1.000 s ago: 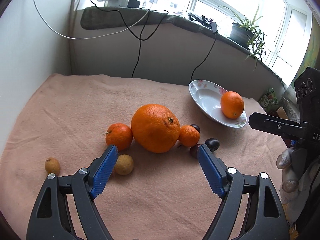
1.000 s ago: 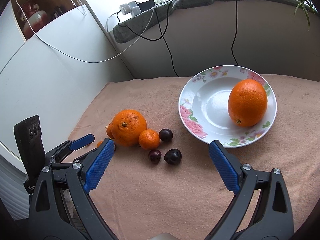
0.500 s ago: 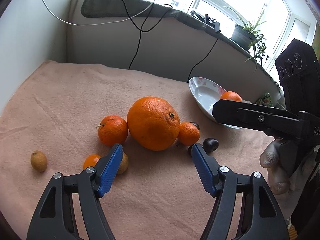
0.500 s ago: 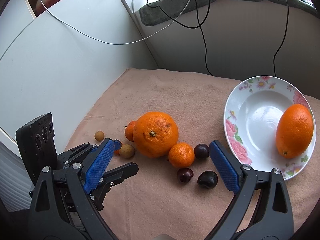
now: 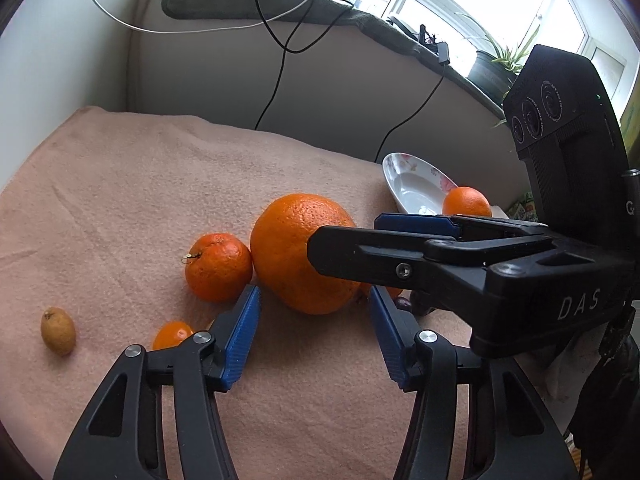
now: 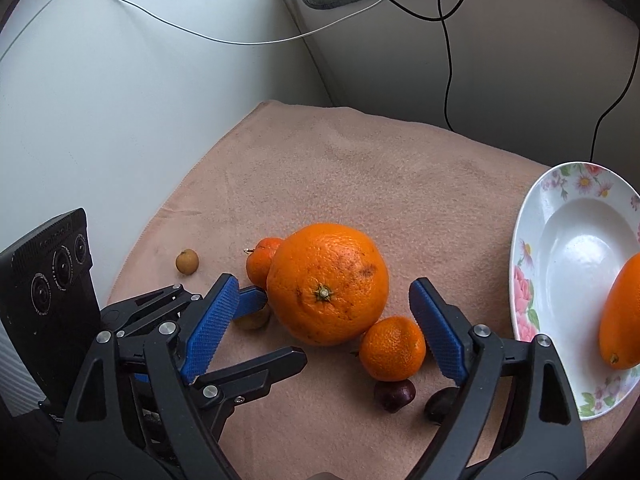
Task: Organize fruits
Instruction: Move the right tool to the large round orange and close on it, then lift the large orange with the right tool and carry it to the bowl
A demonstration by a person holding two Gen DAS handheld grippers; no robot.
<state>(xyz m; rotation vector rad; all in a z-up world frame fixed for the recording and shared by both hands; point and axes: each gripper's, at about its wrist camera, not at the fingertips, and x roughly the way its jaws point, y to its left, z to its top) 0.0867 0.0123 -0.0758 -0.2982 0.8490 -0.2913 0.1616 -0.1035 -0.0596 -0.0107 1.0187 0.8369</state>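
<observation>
big orange (image 6: pixel 327 283): centre of my right-wrist frame, dead ahead of my right gripper (image 6: pixel 323 321); sits in the gap between my two blue pads, neither pad touching it. Roundish, no real long axis; stem scar faces the camera.
right gripper state: jaws wide apart, just been closing a bit, nothing clamped.
left gripper (image 5: pixel 314 335): lower centre of the left-wrist frame, jaws apart, just been closing, nothing between the pads but cloth; the orange lies just beyond their tips.
nearer hand: I judge the right one; it already straddles the orange and crosses over my left from the right of frame.
plate (image 6: pixel 532 240): right edge of the right-wrist frame, well apart from the pile; one oval orange (image 6: pixel 622 316) already in it.
mandarin (image 6: pixel 392 348): lower right of the big orange, touching it, just inside my right pad; risk of catching it too.
stemmed mandarin (image 5: pixel 218 267): left of the big orange, touching.
dark cherries (image 6: pixel 394 395): bottom centre, below the mandarin.
longan (image 5: pixel 58 331): far left, alone.
next move, my guess: close right on the big orange, carry right to the plate.
</observation>
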